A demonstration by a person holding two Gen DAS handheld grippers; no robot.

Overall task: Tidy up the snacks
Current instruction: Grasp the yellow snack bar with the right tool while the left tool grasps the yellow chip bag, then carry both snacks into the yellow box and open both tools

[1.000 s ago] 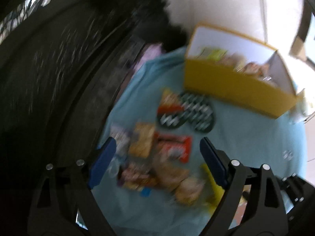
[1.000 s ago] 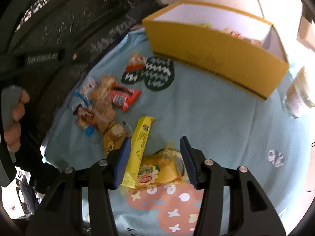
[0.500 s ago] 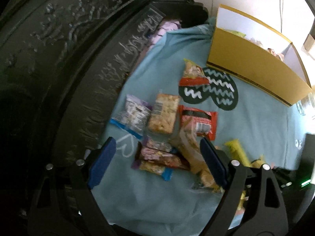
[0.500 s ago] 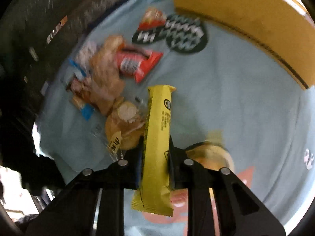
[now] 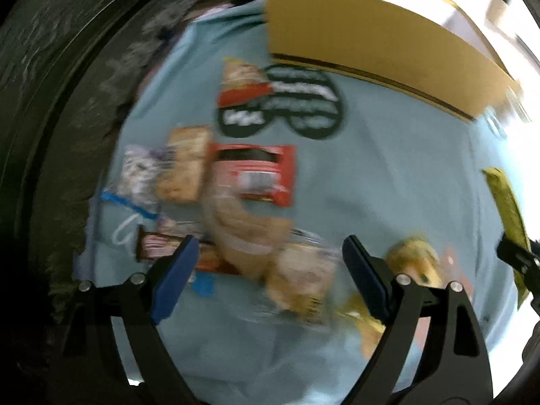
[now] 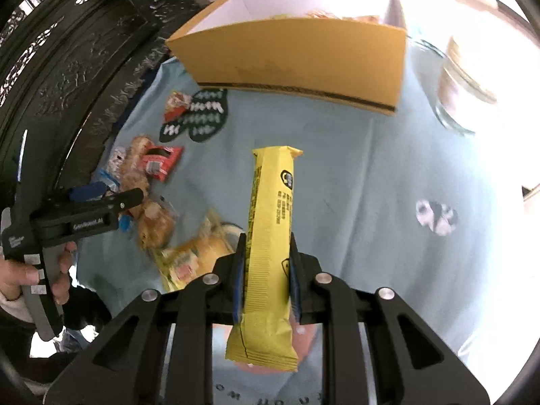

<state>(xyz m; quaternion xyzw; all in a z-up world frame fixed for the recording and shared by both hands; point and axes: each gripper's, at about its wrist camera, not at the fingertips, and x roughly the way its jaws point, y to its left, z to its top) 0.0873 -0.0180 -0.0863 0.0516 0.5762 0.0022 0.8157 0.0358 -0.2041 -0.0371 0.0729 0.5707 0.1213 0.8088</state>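
My right gripper (image 6: 265, 253) is shut on a long yellow snack bar (image 6: 270, 222) and holds it above the light blue cloth (image 6: 354, 175), pointing toward the yellow box (image 6: 297, 57). The bar also shows at the right edge of the left wrist view (image 5: 508, 202). My left gripper (image 5: 268, 258) is open and empty, low over a pile of snacks: a red packet (image 5: 256, 173), a tan pastry packet (image 5: 246, 233), a cereal bar (image 5: 185, 165). The left gripper shows in the right wrist view (image 6: 101, 199).
A dark carved wooden frame (image 6: 67, 50) runs along the left. A glass jar (image 6: 462, 84) stands right of the box. A small red-and-yellow packet (image 5: 241, 82) lies by a dark zigzag patch near the box (image 5: 371, 44). A yellow packet (image 6: 195, 253) lies near my right gripper.
My right gripper has lifted the yellow bar off the cloth and turned toward the box. My left gripper has dropped lower and closer to the snack pile.
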